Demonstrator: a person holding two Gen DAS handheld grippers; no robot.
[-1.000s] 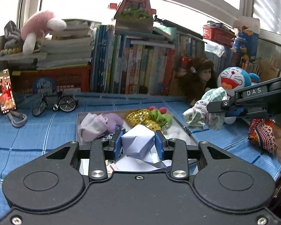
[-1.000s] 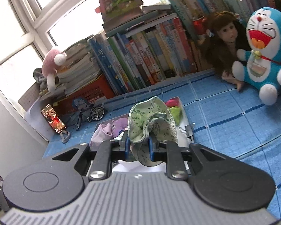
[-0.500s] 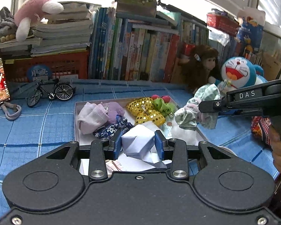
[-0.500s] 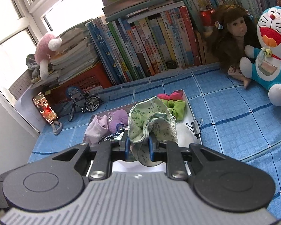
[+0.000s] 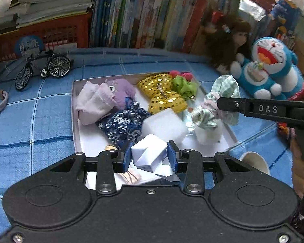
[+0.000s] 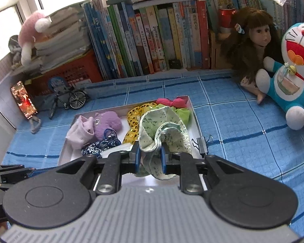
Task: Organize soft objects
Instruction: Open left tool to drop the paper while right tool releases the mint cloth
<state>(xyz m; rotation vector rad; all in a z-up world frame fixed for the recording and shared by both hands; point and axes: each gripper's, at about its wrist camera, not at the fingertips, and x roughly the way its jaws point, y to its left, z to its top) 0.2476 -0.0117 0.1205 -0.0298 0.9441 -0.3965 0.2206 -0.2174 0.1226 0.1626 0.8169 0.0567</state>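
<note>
Meanwhile, the left gripper [image 5: 149, 159] held a piece of folded white paper [image 5: 149, 156], its blue pads [image 5: 127, 157] pressed against either side of it, low over the near end of the white tray [image 5: 73, 109]. The right gripper [image 6: 150, 158] had its jaws pinched on a green floral cloth [image 6: 162, 129], which bulged up above the fingers and hung down below them; seen from the left wrist, that cloth [image 5: 214, 109] hung over the tray's right side, close to the rim.

Inside the tray lay a pale pink cloth [image 5: 93, 105] at the far left, touching a purple plush [image 5: 121, 91], with a navy patterned pouch [image 5: 121, 123] just nearer than both. A gold sequin bow [image 5: 162, 95] sat at the tray's far middle, a green and red fabric piece [image 5: 183, 83] beside it at the far right corner, and a white block [image 5: 164, 125] nearer the centre. A black binder clip [image 6: 201, 144] lay outside the tray's right rim on the blue blanket [image 6: 243, 121].
</note>
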